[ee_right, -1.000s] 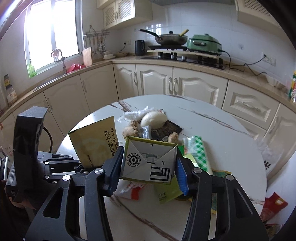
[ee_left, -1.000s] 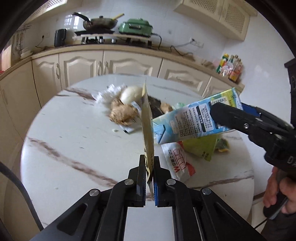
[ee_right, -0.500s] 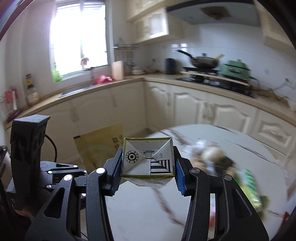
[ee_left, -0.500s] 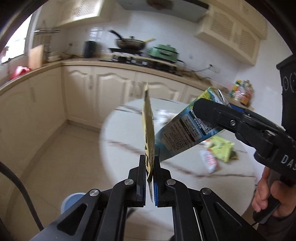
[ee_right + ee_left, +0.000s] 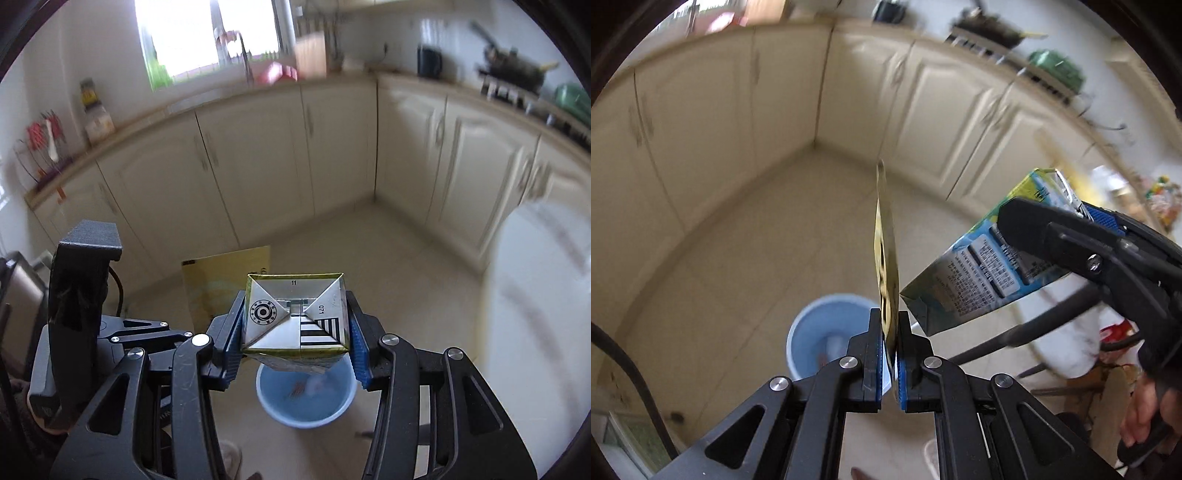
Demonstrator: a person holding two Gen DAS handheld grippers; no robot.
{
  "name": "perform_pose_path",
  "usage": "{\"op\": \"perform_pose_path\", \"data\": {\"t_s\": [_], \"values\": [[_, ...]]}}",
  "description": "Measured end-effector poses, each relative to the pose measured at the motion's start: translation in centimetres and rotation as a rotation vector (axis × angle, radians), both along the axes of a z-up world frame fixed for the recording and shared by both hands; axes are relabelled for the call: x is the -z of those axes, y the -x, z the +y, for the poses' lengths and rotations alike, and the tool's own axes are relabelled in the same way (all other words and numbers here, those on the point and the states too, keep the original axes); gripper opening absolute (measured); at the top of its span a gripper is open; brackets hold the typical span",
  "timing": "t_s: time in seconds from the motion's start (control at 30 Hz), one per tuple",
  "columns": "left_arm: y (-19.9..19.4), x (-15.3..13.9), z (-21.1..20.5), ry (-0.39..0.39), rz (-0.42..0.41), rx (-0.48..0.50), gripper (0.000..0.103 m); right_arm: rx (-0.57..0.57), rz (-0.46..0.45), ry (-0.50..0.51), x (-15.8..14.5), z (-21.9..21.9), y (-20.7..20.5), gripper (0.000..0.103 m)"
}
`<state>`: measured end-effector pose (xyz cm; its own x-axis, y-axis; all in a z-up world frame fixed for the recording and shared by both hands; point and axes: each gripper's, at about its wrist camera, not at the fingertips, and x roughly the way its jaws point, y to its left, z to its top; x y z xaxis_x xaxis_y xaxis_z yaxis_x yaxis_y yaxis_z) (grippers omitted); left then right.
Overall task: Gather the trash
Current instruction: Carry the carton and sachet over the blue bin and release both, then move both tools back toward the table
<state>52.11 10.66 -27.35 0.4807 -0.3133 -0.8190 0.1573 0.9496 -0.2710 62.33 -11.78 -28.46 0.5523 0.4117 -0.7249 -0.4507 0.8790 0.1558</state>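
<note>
My left gripper is shut on a flat yellow packet, held edge-on and upright. My right gripper is shut on a blue-and-green drink carton, whose folded silver end faces the camera. In the left wrist view that carton slants down to the right of the packet, clamped by the right gripper. The yellow packet shows just left of the carton in the right wrist view. A light blue bin stands on the floor below both, with some trash inside. The bin lies just behind the left fingers.
Cream cabinets line the walls and meet at a corner ahead. The white marble table edge is at the right, its dark legs visible. A hand grips the right tool. Pale tiled floor surrounds the bin.
Both grippers swung left away from the table and dipped toward the floor, each keeping its load. The table with its trash left the centre of view; the blue bin now sits under them.
</note>
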Motion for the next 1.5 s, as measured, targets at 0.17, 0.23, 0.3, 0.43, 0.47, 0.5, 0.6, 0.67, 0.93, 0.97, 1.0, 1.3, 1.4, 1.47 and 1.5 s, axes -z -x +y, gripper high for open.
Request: {"op": "perform_pose_path", "data": {"t_s": [0.17, 0.23, 0.3, 0.43, 0.47, 0.5, 0.6, 0.67, 0.93, 0.97, 1.0, 1.3, 1.4, 1.47, 1.5], "values": [[-1.9, 5.3, 1.8, -0.028, 0.12, -0.005, 0.003, -0.001, 0.172, 0.032, 8.6, 2.6, -3.9, 0.046], [-2.3, 6.5, 2.3, -0.023, 0.147, -0.004, 0.003, -0.004, 0.221, 0.031, 11.0, 3.0, -4.8, 0.047], [-3.2, 7.1, 3.5, -0.022, 0.165, -0.015, 0.003, -0.004, 0.273, 0.013, 13.2, 3.1, -5.8, 0.047], [-4.1, 7.8, 5.2, -0.051, 0.195, -0.04, 0.01, -0.002, 0.323, 0.009, 16.0, 3.2, -7.1, 0.048], [-4.3, 7.7, 5.2, -0.06, 0.202, -0.046, 0.02, 0.002, 0.331, 0.009, 16.3, 2.9, -7.3, 0.049], [-4.2, 7.5, 5.7, -0.068, 0.21, -0.059, 0.026, 0.005, 0.338, 0.008, 16.5, 2.8, -7.4, 0.05], [-4.1, 5.9, 5.7, -0.077, 0.195, -0.093, 0.037, 0.01, 0.336, -0.002, 16.3, 2.5, -7.4, 0.054], [-3.8, 4.5, 4.5, -0.091, 0.188, -0.123, 0.045, 0.019, 0.323, -0.003, 15.4, 2.1, -7.0, 0.059], [2.8, -6.5, 4.6, -0.16, -0.008, -0.309, 0.055, 0.053, 0.16, 0.012, 7.6, 1.5, -3.8, 0.085], [4.1, -8.6, 4.5, -0.165, -0.056, -0.33, 0.06, 0.058, 0.122, 0.009, 5.8, 1.4, -2.9, 0.089], [5.5, -11.0, 4.3, -0.17, -0.112, -0.348, 0.062, 0.065, 0.079, 0.005, 3.9, 1.0, -1.7, 0.091], [18.7, -25.4, -4.7, -0.147, -0.531, -0.319, 0.1, 0.215, -0.264, -0.055, -10.9, -5.6, 9.7, 0.103], [22.8, -27.5, -8.9, -0.132, -0.611, -0.275, 0.101, 0.278, -0.333, -0.058, -14.6, -9.0, 13.3, 0.103], [25.2, -28.0, -11.4, -0.124, -0.65, -0.245, 0.102, 0.329, -0.376, -0.06, -16.8, -11.1, 15.8, 0.103], [27.1, -28.4, -12.7, -0.119, -0.675, -0.233, 0.102, 0.353, -0.39, -0.056, -17.6, -12.1, 16.9, 0.103]]}}
